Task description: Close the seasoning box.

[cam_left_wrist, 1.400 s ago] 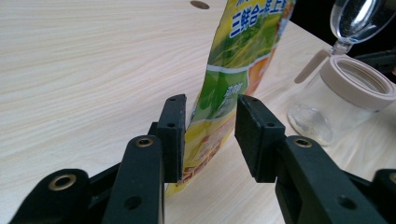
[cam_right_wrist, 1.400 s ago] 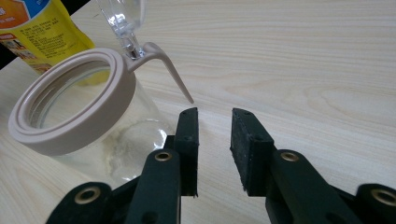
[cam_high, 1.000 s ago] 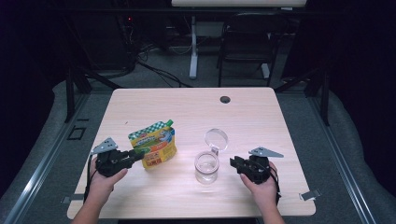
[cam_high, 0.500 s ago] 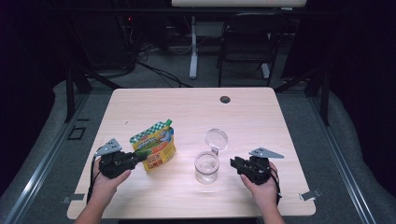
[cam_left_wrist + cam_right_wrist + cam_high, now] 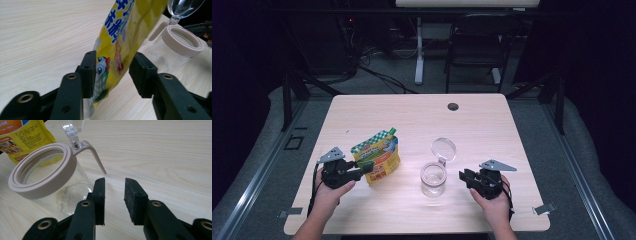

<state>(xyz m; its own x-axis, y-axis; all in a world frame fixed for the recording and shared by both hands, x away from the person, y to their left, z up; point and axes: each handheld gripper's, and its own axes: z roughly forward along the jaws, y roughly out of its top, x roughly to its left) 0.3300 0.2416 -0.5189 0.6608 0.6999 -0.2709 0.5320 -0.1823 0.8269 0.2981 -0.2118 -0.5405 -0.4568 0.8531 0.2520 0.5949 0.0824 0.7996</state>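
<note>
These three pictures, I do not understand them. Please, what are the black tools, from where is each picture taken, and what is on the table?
A person sits at a wooden table and holds a hand tool in each hand. Each tool has two black jaws. The high view looks down from above. It shows the left gripper and the right gripper. The other two pictures come from small cameras riding on the tools.

On the table stand a yellow pouch and a clear jar with its lid flipped open. The left jaws have just been opening; the pouch stands between them, no longer pinched on both sides. The right jaws are open and hold nothing, beside the jar.
</note>
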